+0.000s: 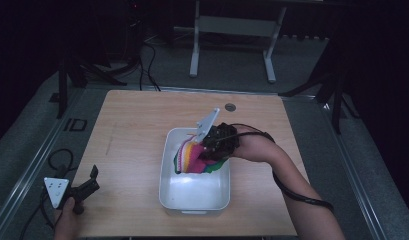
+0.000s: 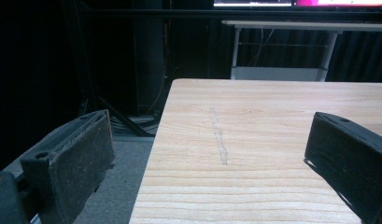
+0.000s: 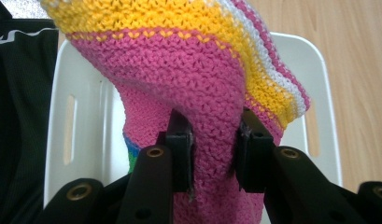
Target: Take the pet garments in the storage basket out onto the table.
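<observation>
The right gripper (image 3: 212, 149) has its black jaws pinched tight on a fold of the striped knitted cloth (image 3: 193, 74), pink and yellow with white, green and blue bands. It holds the cloth bunched over the far end of the white rectangular plastic bin (image 1: 194, 192), which sits mid-way across the pale wooden surface (image 1: 137, 125). The left gripper (image 1: 92, 181) hangs at the surface's near left corner, jaws spread wide with nothing between them.
</observation>
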Tool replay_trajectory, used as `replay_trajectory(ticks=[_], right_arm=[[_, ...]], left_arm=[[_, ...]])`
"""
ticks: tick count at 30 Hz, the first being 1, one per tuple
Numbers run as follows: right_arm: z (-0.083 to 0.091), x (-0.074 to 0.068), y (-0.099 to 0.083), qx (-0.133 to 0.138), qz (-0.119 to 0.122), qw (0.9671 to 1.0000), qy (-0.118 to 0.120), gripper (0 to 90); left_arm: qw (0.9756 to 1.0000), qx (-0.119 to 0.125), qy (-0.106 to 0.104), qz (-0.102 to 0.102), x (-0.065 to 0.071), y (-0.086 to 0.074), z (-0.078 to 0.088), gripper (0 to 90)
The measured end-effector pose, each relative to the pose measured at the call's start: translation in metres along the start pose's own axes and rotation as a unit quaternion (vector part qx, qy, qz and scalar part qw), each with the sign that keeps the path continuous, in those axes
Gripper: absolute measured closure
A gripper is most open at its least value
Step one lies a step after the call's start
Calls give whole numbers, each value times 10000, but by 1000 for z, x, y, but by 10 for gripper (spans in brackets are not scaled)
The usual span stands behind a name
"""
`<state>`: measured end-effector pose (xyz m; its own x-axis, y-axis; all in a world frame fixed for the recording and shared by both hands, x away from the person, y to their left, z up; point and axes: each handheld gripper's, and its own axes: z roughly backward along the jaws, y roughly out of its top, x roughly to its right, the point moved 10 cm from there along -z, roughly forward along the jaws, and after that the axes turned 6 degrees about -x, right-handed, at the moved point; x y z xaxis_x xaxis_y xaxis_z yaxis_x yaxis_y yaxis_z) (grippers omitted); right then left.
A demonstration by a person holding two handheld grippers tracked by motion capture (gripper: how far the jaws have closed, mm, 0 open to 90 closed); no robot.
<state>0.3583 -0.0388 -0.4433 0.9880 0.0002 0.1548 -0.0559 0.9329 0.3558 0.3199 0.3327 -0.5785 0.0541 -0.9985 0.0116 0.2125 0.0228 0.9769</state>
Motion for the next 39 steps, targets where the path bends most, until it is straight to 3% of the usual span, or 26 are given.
replay_trajectory(ticks=[10,11,16,23,31,39], right_arm=[[21,9,-25,-76,-216,9996,-164,705],[29,14,-39,-52,-325,9991,-250,704],[37,19,-58,-50,-496,9981,-352,703],[46,24,-109,-321,-896,9947,-392,703],[52,24,-156,-468,-1248,9901,-430,702],[42,26,-183,-413,-1526,9864,-439,701]], left_arm=[[10000,6,2,-5,0,0,0,18],[10000,12,-2,7,0,0,0,18],[10000,6,8,-14,0,0,0,18],[10000,13,25,-9,0,0,0,18],[10000,2,25,-23,0,0,1,18],[10000,-4,18,-27,0,0,1,18]])
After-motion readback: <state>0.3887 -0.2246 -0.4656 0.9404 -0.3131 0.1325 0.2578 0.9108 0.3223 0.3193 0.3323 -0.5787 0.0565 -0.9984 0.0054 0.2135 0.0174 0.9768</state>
